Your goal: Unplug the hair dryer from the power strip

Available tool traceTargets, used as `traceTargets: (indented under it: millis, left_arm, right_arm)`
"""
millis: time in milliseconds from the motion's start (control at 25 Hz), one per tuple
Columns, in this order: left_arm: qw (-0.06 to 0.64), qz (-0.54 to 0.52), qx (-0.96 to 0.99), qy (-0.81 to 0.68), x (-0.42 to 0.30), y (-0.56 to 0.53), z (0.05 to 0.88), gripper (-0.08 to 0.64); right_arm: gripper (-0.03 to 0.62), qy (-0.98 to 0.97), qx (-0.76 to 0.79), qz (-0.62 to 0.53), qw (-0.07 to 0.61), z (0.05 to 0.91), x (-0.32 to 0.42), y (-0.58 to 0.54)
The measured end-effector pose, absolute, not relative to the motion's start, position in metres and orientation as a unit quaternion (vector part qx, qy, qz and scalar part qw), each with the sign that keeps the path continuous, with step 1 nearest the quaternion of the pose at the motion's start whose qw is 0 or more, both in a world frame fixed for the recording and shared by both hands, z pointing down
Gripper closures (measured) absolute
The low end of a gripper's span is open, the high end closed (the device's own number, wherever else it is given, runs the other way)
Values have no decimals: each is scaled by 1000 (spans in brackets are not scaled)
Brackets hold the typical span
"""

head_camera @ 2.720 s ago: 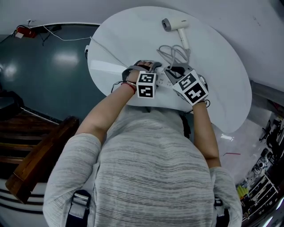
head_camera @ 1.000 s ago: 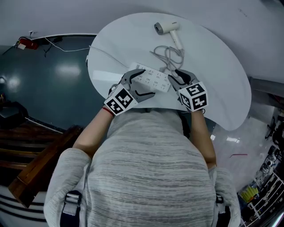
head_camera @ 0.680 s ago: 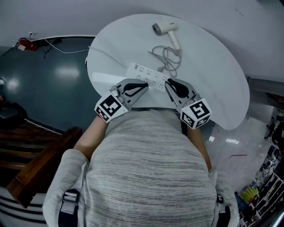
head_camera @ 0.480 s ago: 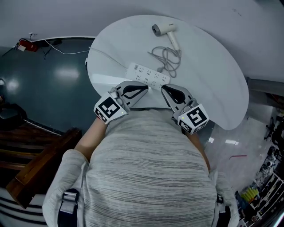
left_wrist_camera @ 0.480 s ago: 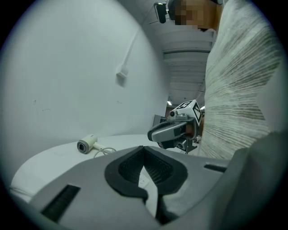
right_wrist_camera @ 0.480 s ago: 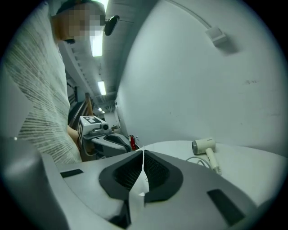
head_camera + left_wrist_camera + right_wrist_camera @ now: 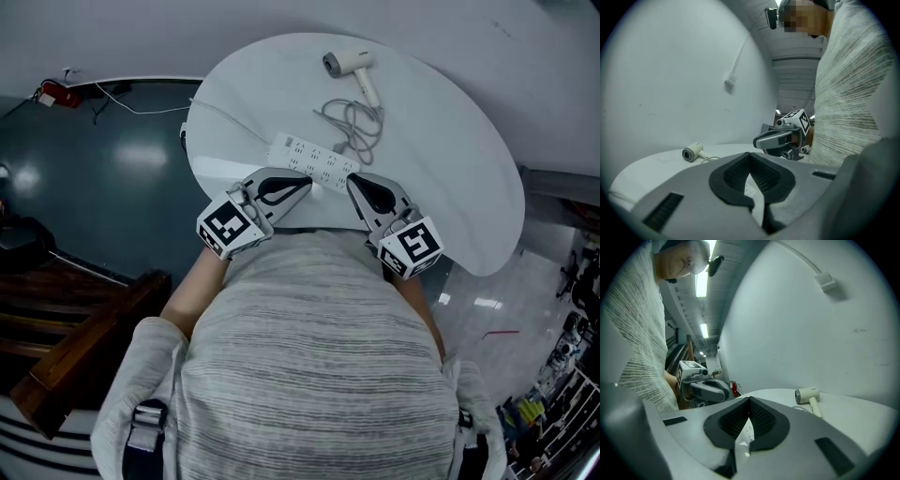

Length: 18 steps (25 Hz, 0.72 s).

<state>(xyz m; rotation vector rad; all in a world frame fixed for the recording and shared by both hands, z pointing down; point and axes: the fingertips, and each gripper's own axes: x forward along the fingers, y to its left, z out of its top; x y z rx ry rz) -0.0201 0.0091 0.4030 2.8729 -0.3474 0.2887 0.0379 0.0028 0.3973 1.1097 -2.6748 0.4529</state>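
Claws shut and empty: left claw (image 7: 302, 184) and right claw (image 7: 356, 182) hover over the round white table's (image 7: 459, 150) near edge. Just beyond lies the white power strip (image 7: 314, 161); the cream hair dryer (image 7: 349, 64) lies far off, its grey cord (image 7: 358, 120) seemingly unplugged. Next, confirm that.

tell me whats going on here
A person holds a gripper in each hand at the near edge of a table. The left gripper and the right gripper are both shut on nothing, the right one's jaws just closed, held clear of the power strip ahead. The hair dryer lies at the far side, its cord coiled by the strip; I can't tell whether it's plugged in.
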Motion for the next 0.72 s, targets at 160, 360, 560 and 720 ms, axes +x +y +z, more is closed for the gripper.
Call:
traceTargets:
  millis: [160, 360, 560, 720]
  left_arm:
    - [121, 96, 981, -120, -22, 8, 404, 554]
    - [124, 94, 981, -115, -20, 9, 405, 554]
    - [125, 98, 981, -110, -20, 11, 406, 554]
    - [122, 98, 982, -109, -20, 10, 407, 554]
  right_arm:
    - [568, -908, 375, 156, 107, 399, 38, 1]
    - [568, -908, 371, 161, 111, 402, 36, 3]
    - [568, -907, 370, 166, 115, 404, 35, 3]
    - [568, -907, 368, 168, 116, 405, 35, 3]
